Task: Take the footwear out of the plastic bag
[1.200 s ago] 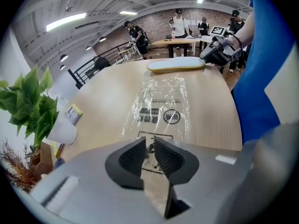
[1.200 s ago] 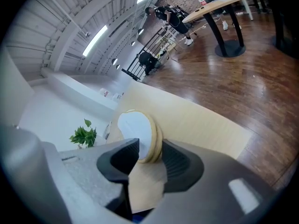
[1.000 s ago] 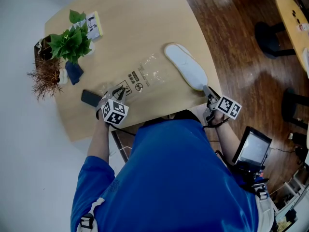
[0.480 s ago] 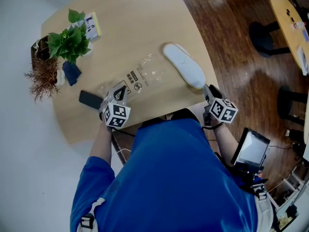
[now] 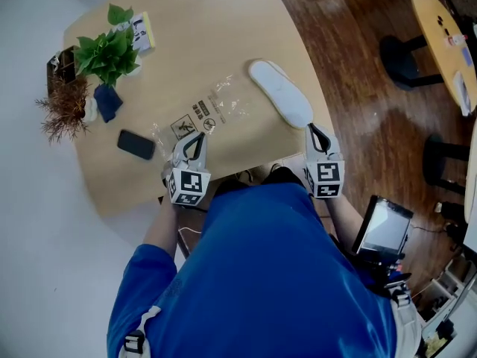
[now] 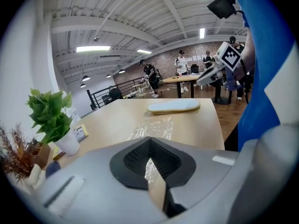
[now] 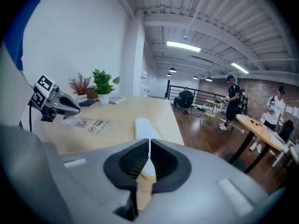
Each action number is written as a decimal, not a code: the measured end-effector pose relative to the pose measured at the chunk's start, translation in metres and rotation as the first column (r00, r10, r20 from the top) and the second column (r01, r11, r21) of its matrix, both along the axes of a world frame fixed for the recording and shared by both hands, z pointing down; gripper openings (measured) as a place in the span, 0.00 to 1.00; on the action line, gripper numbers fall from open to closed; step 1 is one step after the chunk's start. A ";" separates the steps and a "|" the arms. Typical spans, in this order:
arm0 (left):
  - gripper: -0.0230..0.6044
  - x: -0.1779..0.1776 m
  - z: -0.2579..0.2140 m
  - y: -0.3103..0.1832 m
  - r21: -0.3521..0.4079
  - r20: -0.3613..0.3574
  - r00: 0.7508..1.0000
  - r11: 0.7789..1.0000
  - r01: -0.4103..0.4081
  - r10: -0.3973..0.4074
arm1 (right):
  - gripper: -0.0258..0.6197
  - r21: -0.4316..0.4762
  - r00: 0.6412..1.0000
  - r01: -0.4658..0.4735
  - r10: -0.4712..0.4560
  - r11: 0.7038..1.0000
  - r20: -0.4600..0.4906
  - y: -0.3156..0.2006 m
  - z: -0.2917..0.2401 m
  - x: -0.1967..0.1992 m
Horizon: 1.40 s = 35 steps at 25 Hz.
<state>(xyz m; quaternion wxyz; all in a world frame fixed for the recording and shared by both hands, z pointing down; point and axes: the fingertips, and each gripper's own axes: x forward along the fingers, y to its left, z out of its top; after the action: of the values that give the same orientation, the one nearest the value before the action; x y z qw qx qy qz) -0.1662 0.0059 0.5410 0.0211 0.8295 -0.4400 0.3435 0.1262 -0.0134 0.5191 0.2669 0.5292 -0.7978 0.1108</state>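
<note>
- Both tools have shifted since a second ago. The left tool (image 5: 195,137) has drawn off the black phone (image 5: 136,144), which now shows whole. The right tool (image 5: 313,128) has rolled, so its marker cube faces straight up.
- At the far left corner of the pale wooden desk (image 5: 194,21) stands a dried brown plant (image 5: 65,109). A leafy green plant (image 5: 108,51) stands just behind it.
- The phone lies flat on the desk, left of the left tool and near the left end of the plastic bag (image 5: 212,112).
- The left tool's jaws are pressed together. Its tips hang over the near edge of the bag. No view shows whether any film is caught between them.
- The plastic bag is clear, with printed warning marks, and lies flat at the middle of the desk.
- The slipper (image 5: 282,94), white and long, is out of the bag. It lies on the desk just beside the bag's right end, along the desk's right edge.
- The right tool's jaws have just been closing and now meet with nothing between them. Its tips hang just short of the slipper's near end.
</note>
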 end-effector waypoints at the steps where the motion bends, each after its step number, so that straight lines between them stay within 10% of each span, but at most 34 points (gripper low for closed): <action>1: 0.05 0.004 -0.005 0.005 0.015 -0.011 1.000 1.000 0.016 -0.016 | 0.05 0.010 0.999 0.032 -0.032 0.999 -0.002 0.002 -0.003 -0.005; 17: 0.05 0.126 -0.076 0.133 0.153 -0.179 0.956 0.953 0.262 -0.234 | 0.04 0.128 0.864 0.429 -0.447 0.894 0.231 0.108 -0.072 -0.024; 35: 0.05 0.123 -0.107 0.186 0.183 -0.232 0.936 0.933 0.310 -0.265 | 0.04 0.176 0.844 0.424 -0.458 0.888 0.277 0.167 -0.101 -0.031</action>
<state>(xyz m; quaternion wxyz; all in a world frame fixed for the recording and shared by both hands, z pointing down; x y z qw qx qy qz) -0.0436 0.1915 0.4340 0.0257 0.7839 -0.5873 0.1997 0.0956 0.1541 0.4185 0.1272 0.3207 -0.9347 0.0852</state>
